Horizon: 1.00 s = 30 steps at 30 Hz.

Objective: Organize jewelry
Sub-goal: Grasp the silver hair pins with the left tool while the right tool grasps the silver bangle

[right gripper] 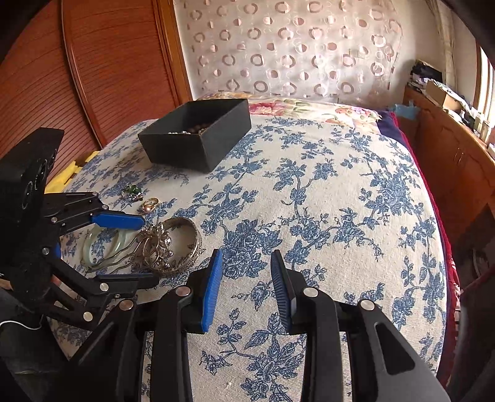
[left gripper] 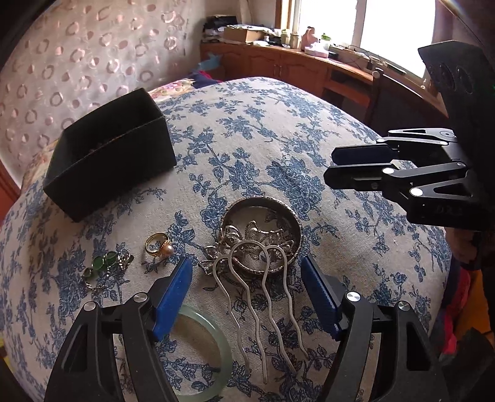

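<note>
site: I read this as a home bedroom | bed under blue floral cloth [right gripper: 309, 191], flowered bedding [right gripper: 309, 106] at its head | sheer ring-patterned curtain [right gripper: 294, 46] behind | slatted wooden doors [right gripper: 92, 62] | cluttered wood cabinets [left gripper: 294, 65] under window [left gripper: 386, 27]

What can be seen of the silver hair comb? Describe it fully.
The silver hair comb looks like polished metal: four long wavy prongs joined in pairs by rounded loops, topped by an ornate flower-shaped head. It lies flat on the blue floral cloth, head resting over the rim of the silver bangle, prongs pointing toward the left gripper. The prongs lie between that gripper's open blue fingers, which do not touch them. Beside the prongs lies the pale green bangle.
</note>
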Each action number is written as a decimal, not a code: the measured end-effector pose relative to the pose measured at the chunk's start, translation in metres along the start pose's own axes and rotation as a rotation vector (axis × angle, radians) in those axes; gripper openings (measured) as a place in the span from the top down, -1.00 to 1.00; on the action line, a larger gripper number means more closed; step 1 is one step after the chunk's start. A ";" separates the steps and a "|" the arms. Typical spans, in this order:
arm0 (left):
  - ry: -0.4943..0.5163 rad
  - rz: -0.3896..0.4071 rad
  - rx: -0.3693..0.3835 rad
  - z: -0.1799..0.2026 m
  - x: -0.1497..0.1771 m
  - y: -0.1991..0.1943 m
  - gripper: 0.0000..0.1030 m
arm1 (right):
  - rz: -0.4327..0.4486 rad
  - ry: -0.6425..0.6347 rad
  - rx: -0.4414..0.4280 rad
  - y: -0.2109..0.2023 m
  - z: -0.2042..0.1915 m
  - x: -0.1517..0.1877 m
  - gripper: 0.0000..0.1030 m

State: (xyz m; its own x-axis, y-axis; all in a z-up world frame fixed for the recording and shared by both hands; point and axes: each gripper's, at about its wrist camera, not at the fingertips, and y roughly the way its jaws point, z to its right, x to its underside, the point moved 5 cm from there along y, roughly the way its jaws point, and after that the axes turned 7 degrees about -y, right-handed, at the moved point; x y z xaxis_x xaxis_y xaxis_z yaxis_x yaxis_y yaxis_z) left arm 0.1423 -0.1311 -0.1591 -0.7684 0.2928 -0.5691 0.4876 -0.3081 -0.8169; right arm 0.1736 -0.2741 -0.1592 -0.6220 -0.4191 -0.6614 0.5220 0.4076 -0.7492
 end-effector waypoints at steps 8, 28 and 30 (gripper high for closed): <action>-0.023 0.034 0.022 -0.005 0.003 -0.012 -0.03 | 0.001 -0.023 -0.016 0.004 -0.012 -0.005 0.32; -0.122 0.171 -0.018 -0.046 -0.006 -0.061 -0.03 | -0.040 -0.084 -0.075 0.034 -0.045 -0.020 0.33; -0.135 0.178 -0.025 -0.052 -0.006 -0.063 -0.03 | -0.058 -0.096 -0.050 0.040 -0.046 -0.020 0.44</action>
State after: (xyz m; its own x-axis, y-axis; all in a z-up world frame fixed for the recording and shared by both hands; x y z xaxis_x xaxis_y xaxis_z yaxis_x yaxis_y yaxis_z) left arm 0.1380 -0.0663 -0.1091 -0.7167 0.1115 -0.6884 0.6296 -0.3212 -0.7074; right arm 0.1799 -0.2118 -0.1743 -0.5904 -0.5180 -0.6189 0.4554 0.4193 -0.7854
